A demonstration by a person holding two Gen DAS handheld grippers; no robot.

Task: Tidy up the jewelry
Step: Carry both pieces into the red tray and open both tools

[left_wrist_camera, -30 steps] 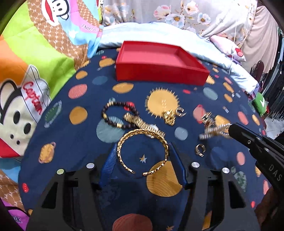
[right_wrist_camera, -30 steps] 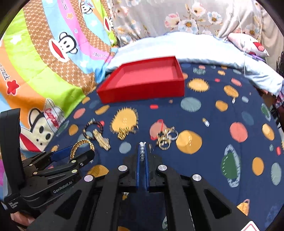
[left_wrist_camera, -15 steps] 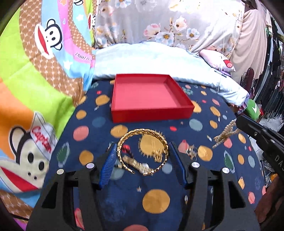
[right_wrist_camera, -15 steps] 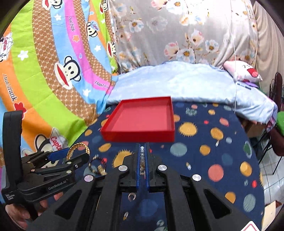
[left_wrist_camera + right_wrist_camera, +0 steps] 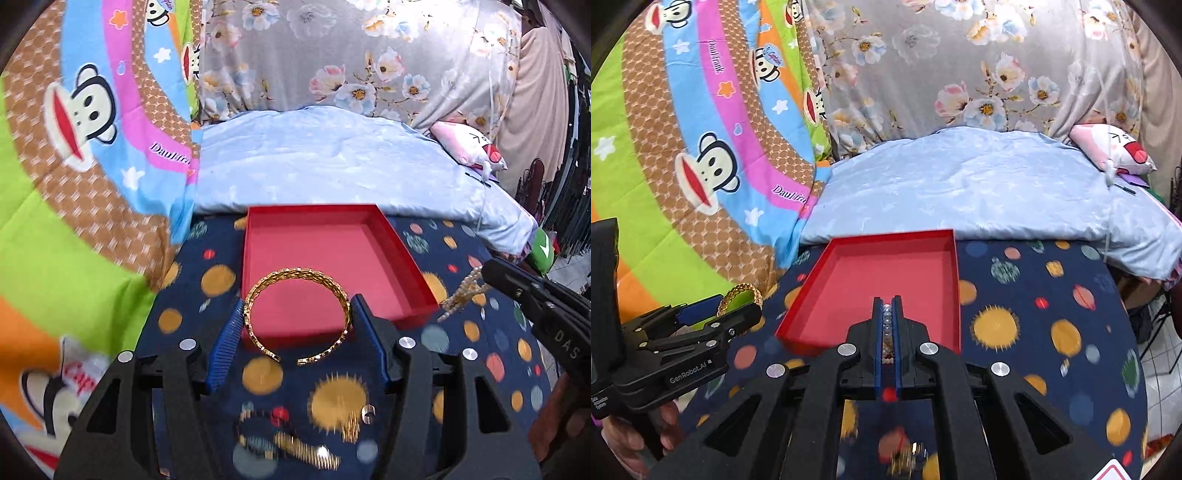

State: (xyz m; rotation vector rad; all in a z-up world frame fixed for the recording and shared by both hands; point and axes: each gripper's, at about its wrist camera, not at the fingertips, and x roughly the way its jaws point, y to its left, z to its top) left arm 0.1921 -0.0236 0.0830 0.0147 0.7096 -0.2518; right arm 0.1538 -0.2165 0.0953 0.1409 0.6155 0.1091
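The left gripper (image 5: 297, 314) holds a gold open-cuff bangle (image 5: 295, 317) flat between its blue finger pads (image 5: 229, 339), jaws clamped on the bangle's two sides, with the cuff's gap facing back toward the camera. Ahead of this gripper, and partly under the bangle's far half, lies the red tray (image 5: 402, 258) on a navy planet-print cloth (image 5: 207, 280). Below the fingers, near the bottom of the left wrist view, more jewelry lies on the cloth, blurred: a gold chain bracelet (image 5: 306, 448) and a small silver ring (image 5: 367, 410).

To the right of the tray, the right gripper (image 5: 887, 306) has its jaws pressed together on a pearl strand (image 5: 886, 317); in the left wrist view the strand (image 5: 461, 291) dangles from its tip, just beside the tray's right near corner. From the right wrist view the tray (image 5: 812, 280) sits directly ahead, the fingertips over its near edge. A pale blue blanket (image 5: 960, 184) lies beyond the tray.
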